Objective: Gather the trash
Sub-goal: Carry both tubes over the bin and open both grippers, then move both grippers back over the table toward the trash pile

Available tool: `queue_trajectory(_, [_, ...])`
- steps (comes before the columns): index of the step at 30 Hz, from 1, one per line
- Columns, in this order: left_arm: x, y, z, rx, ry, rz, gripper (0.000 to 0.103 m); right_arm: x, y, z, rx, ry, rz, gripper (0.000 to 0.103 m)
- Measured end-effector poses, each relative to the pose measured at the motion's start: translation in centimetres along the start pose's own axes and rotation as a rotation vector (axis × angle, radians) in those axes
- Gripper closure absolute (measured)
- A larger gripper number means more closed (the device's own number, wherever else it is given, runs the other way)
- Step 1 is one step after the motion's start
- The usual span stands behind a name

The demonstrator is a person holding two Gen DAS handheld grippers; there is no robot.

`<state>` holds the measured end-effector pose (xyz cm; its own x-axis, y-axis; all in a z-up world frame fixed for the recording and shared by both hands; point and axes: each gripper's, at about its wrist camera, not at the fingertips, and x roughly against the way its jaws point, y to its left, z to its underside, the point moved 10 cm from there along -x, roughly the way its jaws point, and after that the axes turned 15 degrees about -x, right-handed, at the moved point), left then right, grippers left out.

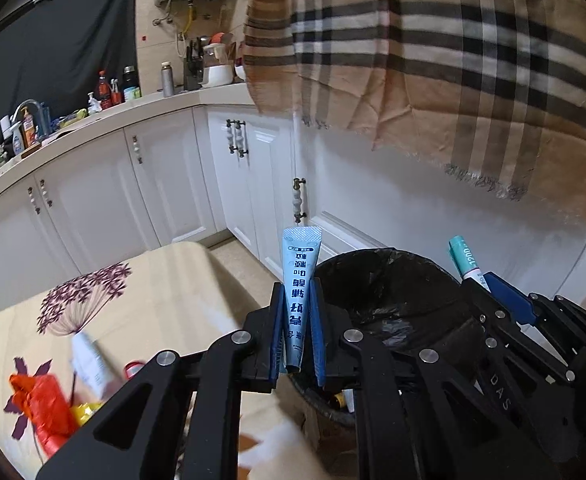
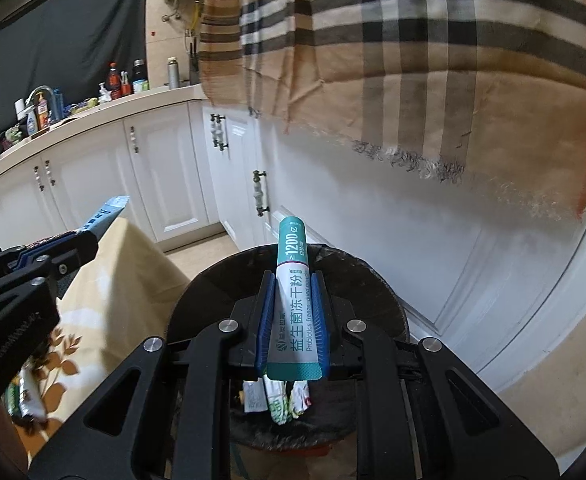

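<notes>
Left wrist view only: you see the bench (image 1: 165,280) with its cream floral cloth, a blurred orange-red wrapper (image 1: 43,408) and a white tube-like packet (image 1: 91,364) lying on it; the right view shows only the cloth's edge.
Right wrist view only: you look down into the black-lined round trash bin (image 2: 373,280), where several white and green sachets (image 2: 281,400) lie at the bottom.
Hard to make out: the litter on the bench is smeared by motion, and the plaid beige cloth (image 2: 433,60) hanging above covers the upper wall.
Cut off: your grippers' black linkages hide the near rim of the bin in both views.
Left gripper (image 1: 297,292): pressed tight on a light-blue printed stick sachet (image 1: 299,280), which stands up between the blue pads, beside the bin's rim, at the bench's edge.
Right gripper (image 2: 291,284): pinching a teal-and-white probiotic stick sachet (image 2: 293,280), held directly over the open bin.
</notes>
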<state>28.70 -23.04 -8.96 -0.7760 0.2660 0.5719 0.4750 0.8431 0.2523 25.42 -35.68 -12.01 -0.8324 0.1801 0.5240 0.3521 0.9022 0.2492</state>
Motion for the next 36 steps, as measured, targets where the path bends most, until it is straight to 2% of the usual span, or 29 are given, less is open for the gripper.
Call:
queue_trajectory(3, [-1.5,-0.5,-0.4,-0.009,0.010,-0.007,0.085,-1.1,-0.7,-0.3,-0.014,-0.009,0.024,0.080])
queue_trajectory(4, [-1.9,-0.8,-0.5,-0.015,0.015,-0.006,0.081,-1.5,-1.0,-0.3,-0.023,-0.008,0.030,0.071])
queue_trajectory(5, [-2.4,-1.0,-0.5,-0.022,0.024,-0.007,0.072,-1.8,-1.4,-0.3,-0.031,-0.006,0.036,0.064])
queue_trajectory(8, [-3.2,-1.3,-0.3,-0.029,0.036,-0.010,0.055,-2.3,-2.2,-0.3,-0.048,-0.003,0.050,0.063])
queue_trajectory(14, [-3.4,-1.1,0.0,-0.007,0.050,-0.004,0.050,-2.2,-2.6,0.1,-0.050,0.002,0.059,0.062])
queue_trajectory(21, [-1.6,0.1,0.1,0.012,0.037,-0.020,0.043,-0.9,-2.1,0.5,-0.048,0.013,0.046,0.060])
queue_trajectory(23, [-0.7,0.7,0.4,0.015,0.037,-0.026,0.042,0.0,-1.6,0.7,-0.049,0.013,0.033,0.056])
queue_trajectory(30, [3.1,3.8,2.5,0.060,0.040,-0.062,0.040,2.9,0.9,1.6,-0.029,0.024,-0.020,0.055])
queue_trajectory(36, [6.3,7.4,5.7,0.101,0.067,-0.129,0.038,5.5,4.2,3.1,0.018,0.038,-0.076,0.055])
